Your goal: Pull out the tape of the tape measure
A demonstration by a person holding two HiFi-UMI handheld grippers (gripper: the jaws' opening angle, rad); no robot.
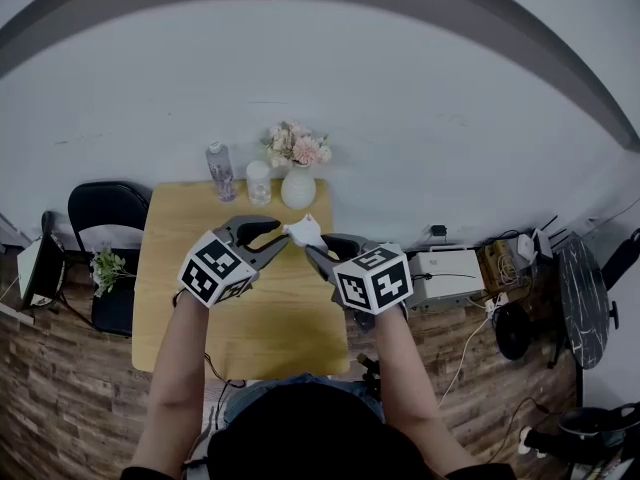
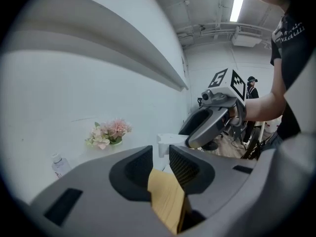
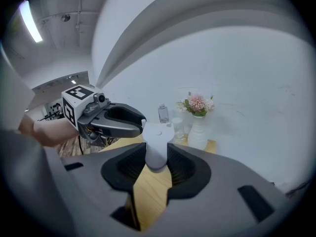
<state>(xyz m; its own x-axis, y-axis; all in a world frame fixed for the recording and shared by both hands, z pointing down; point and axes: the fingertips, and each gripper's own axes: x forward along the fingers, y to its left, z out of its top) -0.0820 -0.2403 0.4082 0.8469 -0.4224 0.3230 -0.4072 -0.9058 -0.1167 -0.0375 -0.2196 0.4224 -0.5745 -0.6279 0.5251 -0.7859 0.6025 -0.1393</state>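
Note:
Both grippers hang above the wooden table point(image 1: 180, 268). My right gripper point(image 1: 314, 252) is shut on the white tape measure point(image 1: 305, 232), whose case stands up between its pads in the right gripper view point(image 3: 157, 143). My left gripper point(image 1: 284, 231) comes in from the left, its tips at the case's upper corner point(image 3: 141, 124). In the left gripper view a narrow gap shows between the left gripper's point(image 2: 161, 154) jaws, and the tape measure point(image 2: 164, 141) sits just past the tips. No pulled-out tape shows, and I cannot make out the tape's end.
At the table's far edge stand a white vase of pink flowers point(image 1: 297, 182), a clear jar point(image 1: 259, 182) and a plastic bottle point(image 1: 221, 171). A black chair point(image 1: 105, 218) and a small plant point(image 1: 105, 266) are on the left. A white box point(image 1: 446, 273) and cables lie right.

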